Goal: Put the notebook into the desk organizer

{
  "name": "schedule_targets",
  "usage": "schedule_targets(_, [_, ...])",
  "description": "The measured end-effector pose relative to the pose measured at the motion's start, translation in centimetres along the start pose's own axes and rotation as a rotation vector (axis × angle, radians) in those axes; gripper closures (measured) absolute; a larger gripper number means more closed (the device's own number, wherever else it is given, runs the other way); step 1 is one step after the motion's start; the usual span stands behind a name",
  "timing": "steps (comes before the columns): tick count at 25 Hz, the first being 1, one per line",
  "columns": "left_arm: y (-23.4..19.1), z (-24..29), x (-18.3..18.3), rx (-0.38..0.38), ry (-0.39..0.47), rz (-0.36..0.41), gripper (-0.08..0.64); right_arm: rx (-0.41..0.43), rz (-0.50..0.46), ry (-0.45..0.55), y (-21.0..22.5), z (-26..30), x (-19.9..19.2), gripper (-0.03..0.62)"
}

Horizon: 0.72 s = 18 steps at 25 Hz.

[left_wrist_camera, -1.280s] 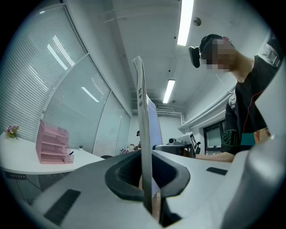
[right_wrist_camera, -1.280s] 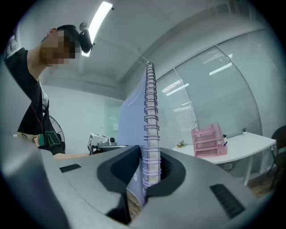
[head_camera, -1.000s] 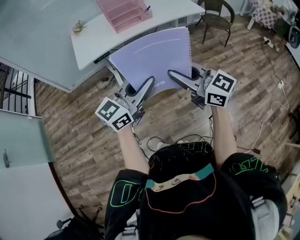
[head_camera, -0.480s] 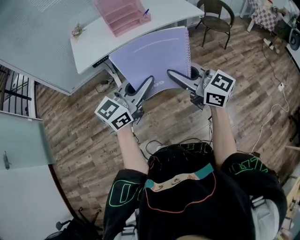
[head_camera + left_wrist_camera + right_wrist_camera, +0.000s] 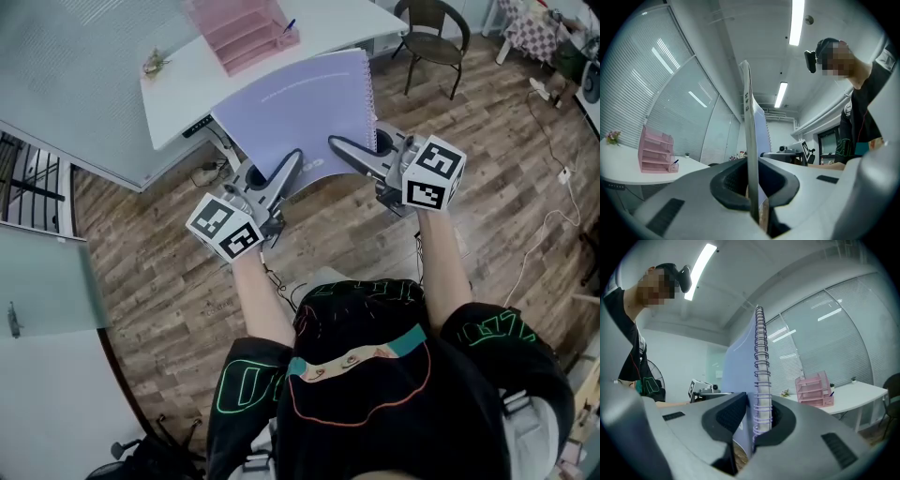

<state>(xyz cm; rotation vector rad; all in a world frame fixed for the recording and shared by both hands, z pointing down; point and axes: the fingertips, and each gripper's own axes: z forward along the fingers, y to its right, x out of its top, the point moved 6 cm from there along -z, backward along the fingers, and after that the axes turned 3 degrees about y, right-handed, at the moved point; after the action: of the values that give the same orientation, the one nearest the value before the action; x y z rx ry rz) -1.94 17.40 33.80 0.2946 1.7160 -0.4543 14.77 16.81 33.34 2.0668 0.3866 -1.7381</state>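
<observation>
In the air in front of the white desk point(image 5: 192, 80), over the wood floor point(image 5: 169, 281), the notebook point(image 5: 300, 112) is held up between both grippers and is not in the desk organizer point(image 5: 242, 26). It has a lavender cover, and its spiral binding point(image 5: 761, 366) runs along the right-hand edge. The sheet bows a little, with the top edge leaning toward the desk. Some white print near the lower edge is too small to read.

The left gripper point(image 5: 292, 157) is clamped on the notebook's lower left corner. The left gripper view shows the thin cover edge-on, pinched tight between the jaws. The right gripper point(image 5: 336, 145) is clamped on the lower right corner at the binding. The right gripper view shows the wire coils and page block squeezed between its jaws. The left marker cube point(image 5: 225, 228) and the right marker cube point(image 5: 433, 175) face up toward the head camera, with the person's bare forearms behind them.

The organizer is pink with tiered trays. It sits on the far part of the desk, well apart from the notebook, with a blue pen point(image 5: 292, 23) in its side cup. A small plant point(image 5: 157, 62) stands on the desk left of the organizer. A glass partition with blinds point(image 5: 75, 56) runs behind the desk. A dark chair point(image 5: 433, 28) stands on the floor at the upper right, past the desk end.
</observation>
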Motion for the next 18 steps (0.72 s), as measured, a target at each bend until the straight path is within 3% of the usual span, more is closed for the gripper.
schedule_targets(9, [-1.7, -0.7, -0.6, 0.035, 0.006, -0.017, 0.532, 0.017, 0.01, -0.014, 0.9, 1.8, -0.9, 0.551])
schedule_targets(13, [-5.5, -0.5, -2.1, 0.037, 0.032, -0.058, 0.532, 0.001, 0.01, -0.044, 3.3, 4.2, -2.4, 0.551])
schedule_targets(18, [-12.3, 2.3, -4.1, 0.025, 0.028, -0.126, 0.532, -0.053, 0.042, -0.094, 9.5, 7.4, -4.1, 0.551])
